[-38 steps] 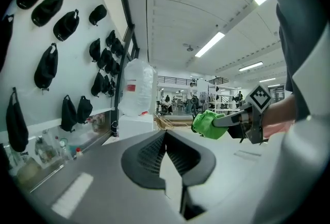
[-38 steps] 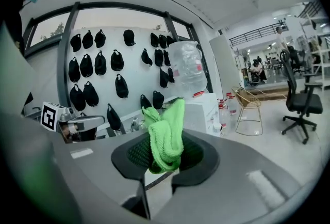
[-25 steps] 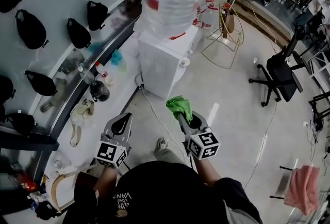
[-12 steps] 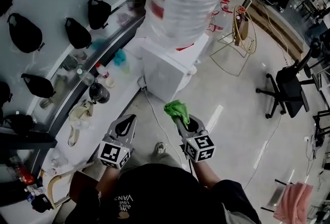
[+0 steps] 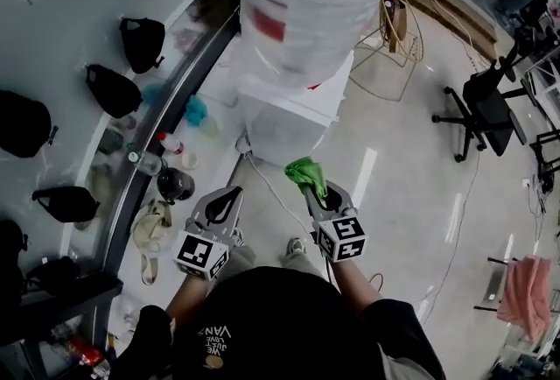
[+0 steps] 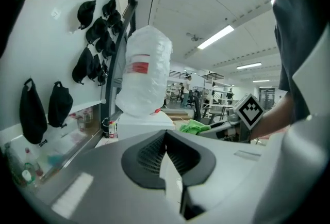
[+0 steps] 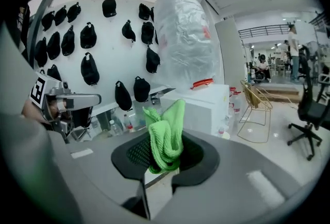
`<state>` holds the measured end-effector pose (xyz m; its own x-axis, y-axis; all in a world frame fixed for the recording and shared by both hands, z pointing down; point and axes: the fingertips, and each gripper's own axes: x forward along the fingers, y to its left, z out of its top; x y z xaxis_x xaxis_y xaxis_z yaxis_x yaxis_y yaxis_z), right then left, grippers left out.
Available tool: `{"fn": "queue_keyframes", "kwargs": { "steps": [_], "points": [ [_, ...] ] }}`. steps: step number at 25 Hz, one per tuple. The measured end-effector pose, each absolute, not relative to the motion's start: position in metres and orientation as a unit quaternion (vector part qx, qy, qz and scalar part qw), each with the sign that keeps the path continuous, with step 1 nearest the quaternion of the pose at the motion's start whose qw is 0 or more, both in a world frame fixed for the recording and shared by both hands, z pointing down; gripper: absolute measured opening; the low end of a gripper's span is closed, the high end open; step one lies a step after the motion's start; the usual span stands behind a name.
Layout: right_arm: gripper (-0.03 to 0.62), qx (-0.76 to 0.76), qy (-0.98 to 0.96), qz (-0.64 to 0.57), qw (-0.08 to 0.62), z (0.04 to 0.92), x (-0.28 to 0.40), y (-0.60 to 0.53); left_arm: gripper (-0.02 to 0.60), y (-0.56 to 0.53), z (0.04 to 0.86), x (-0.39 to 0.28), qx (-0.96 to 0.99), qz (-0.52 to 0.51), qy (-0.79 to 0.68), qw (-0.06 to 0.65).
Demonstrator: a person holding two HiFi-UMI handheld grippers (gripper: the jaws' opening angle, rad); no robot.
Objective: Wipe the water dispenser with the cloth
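**Operator:** Status on the right side?

**Inspector:** Your right gripper [image 5: 315, 192] is clenched on the green cloth [image 5: 305, 173]. In the right gripper view, the cloth is pinched between the jaws and stands up above them in a bunched fold.

**Operator:** And the left?

**Inspector:** Your left gripper [image 5: 229, 196] is closed on nothing. The left gripper view shows its pads meeting along a single seam. You hold it beside the right gripper, with the two apart.

**Operator:** Where is the cloth relative to the unit?

**Inspector:** The water dispenser [image 5: 293, 123] stands on the floor [image 5: 394, 159] straight ahead of you. Its white cabinet is beside the ledge [image 5: 179, 94] that runs along the wall. A large clear bottle [image 5: 306, 2] with a red label sits on top of it. The cloth is near the cabinet's front face but apart from it.

**Operator:** Surroundings?

**Inspector:** Black bags [image 5: 140, 41] hang on the white wall to your left, and small bottles [image 5: 171, 144] stand on the ledge. A black office chair [image 5: 481, 111] is well off to your right. A cable [image 5: 271, 199] runs across the floor from the cabinet's base toward your feet.
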<state>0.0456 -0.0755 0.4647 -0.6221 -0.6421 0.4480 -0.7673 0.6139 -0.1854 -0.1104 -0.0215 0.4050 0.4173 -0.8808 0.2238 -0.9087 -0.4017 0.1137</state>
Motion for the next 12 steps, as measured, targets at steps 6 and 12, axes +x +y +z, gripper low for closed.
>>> {"fn": "queue_keyframes", "kwargs": {
  "steps": [6,12],
  "points": [
    [0.092,0.444,-0.858,0.191,0.175,0.484,-0.012,-0.101,0.002,-0.048,0.416,-0.152,0.873,0.067,-0.47,0.11],
    [0.094,0.442,-0.862,0.171,0.182,0.496,-0.075,-0.141,0.002,-0.064,0.436,-0.193,0.882,0.069,-0.452,0.117]
  ]
}}
